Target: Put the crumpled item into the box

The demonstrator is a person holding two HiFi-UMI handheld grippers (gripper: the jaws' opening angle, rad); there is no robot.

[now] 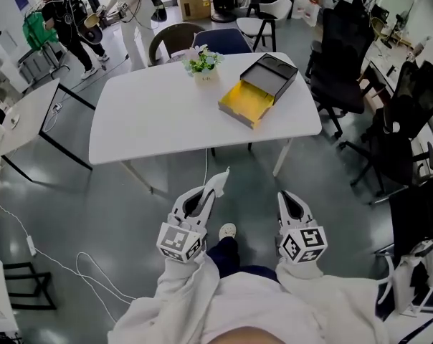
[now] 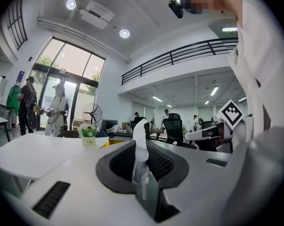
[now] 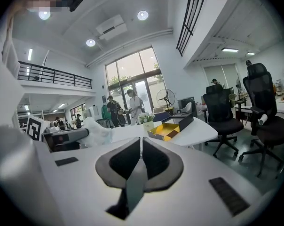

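Note:
A crumpled white item [image 1: 220, 182] sticks up from between the jaws of my left gripper [image 1: 208, 192], which is shut on it. In the left gripper view the item [image 2: 141, 138] stands as a thin white strip pinched between the dark pads. My right gripper [image 1: 286, 198] is shut with nothing in it, its pads [image 3: 132, 157] meeting. Both grippers hang over the floor, short of the white table [image 1: 152, 120]. The open box [image 1: 257, 90], yellow inside with a black lid, lies on the table's right part; it also shows in the right gripper view [image 3: 168, 127].
A small flower pot [image 1: 203, 66] stands at the table's far edge. Black office chairs [image 1: 342, 70] crowd the right side. A second white table [image 1: 26, 117] stands at the left. People [image 1: 66, 20] stand at the back left. A cable [image 1: 59, 264] runs over the floor.

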